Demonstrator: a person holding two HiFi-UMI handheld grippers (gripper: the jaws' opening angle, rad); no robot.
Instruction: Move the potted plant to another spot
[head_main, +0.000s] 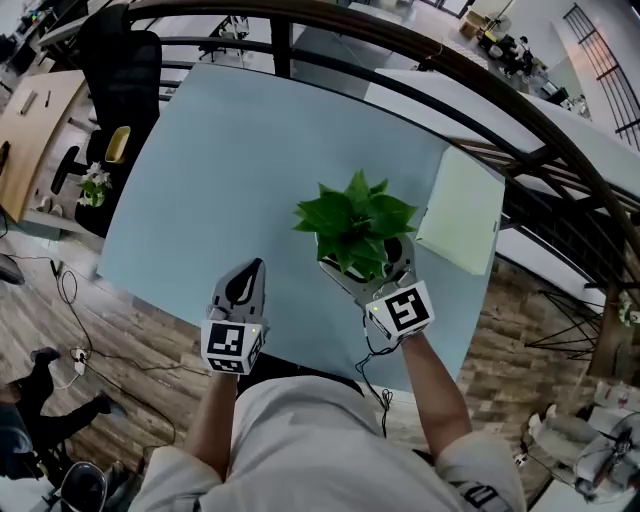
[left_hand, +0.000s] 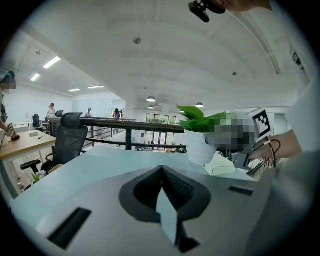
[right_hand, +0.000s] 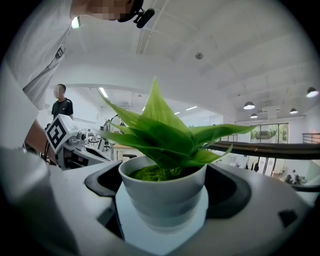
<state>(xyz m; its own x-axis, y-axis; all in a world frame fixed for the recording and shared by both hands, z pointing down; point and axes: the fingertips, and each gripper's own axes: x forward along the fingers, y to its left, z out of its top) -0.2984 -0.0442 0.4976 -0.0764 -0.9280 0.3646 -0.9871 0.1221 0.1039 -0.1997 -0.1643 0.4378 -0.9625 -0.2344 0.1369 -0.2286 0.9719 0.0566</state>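
The potted plant (head_main: 355, 222) has broad green leaves in a white pot (right_hand: 162, 187). It sits near the front of the pale blue table (head_main: 220, 170). My right gripper (head_main: 365, 260) is shut on the pot, one dark jaw on either side, as the right gripper view (right_hand: 167, 189) shows. In the left gripper view the pot (left_hand: 200, 147) shows to the right, its base seemingly a little above the tabletop. My left gripper (head_main: 252, 272) is to the left of the plant, over the table's front part, jaws shut (left_hand: 162, 170) on nothing.
A pale green folder (head_main: 462, 210) lies at the table's right edge. A dark curved railing (head_main: 450, 70) runs behind and to the right. A black office chair (head_main: 125, 75) stands at the far left corner, with a small plant (head_main: 95, 185) below it.
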